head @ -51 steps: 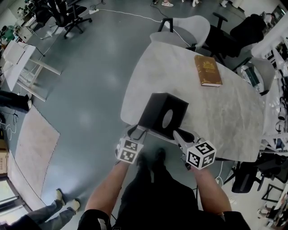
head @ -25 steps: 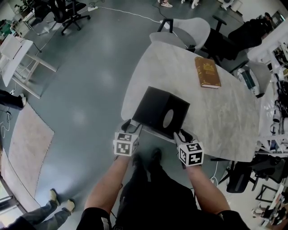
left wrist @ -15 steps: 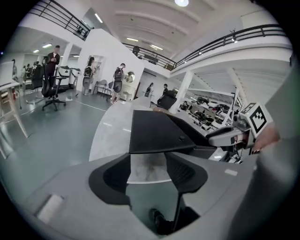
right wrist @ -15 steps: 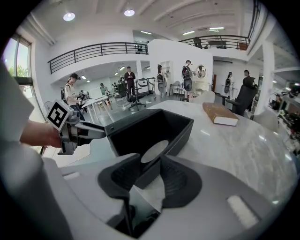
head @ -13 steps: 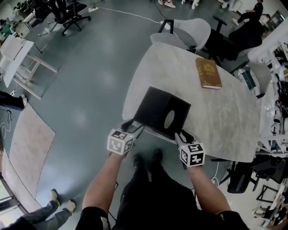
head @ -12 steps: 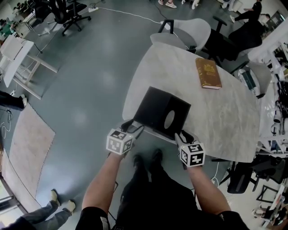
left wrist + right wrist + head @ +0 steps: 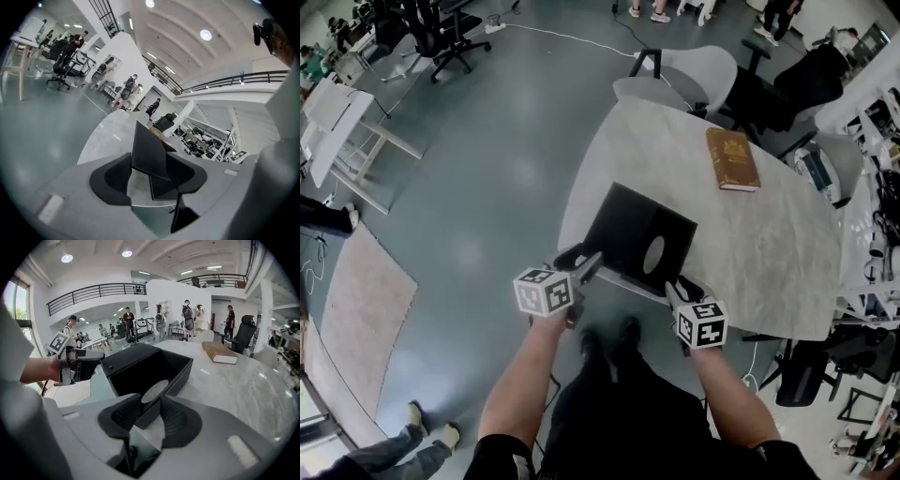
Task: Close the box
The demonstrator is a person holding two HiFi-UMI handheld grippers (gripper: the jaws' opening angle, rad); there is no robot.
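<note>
The black box (image 7: 637, 242) stands open at the table's near edge. In the left gripper view a thin black flap (image 7: 146, 149) stands steeply tilted between my left gripper's (image 7: 150, 176) wide jaws. Those jaws have just been opening, and the pads do not press on the flap. The head view shows this left gripper (image 7: 579, 261) at the box's left corner. My right gripper (image 7: 150, 416) is shut on the box's near panel (image 7: 154, 392), which carries a pale oval. Seen from above, the right gripper (image 7: 680, 284) sits at the box's near right corner.
A brown book (image 7: 732, 159) lies farther back on the marble table (image 7: 778, 244). A white chair (image 7: 694, 56) and a black chair (image 7: 787, 75) stand beyond the table. Several people stand far off in the hall. Grey floor lies to the left.
My left gripper has risen and rolled, and the black flap between its jaws now stands much steeper. The right gripper and the box have stayed put.
</note>
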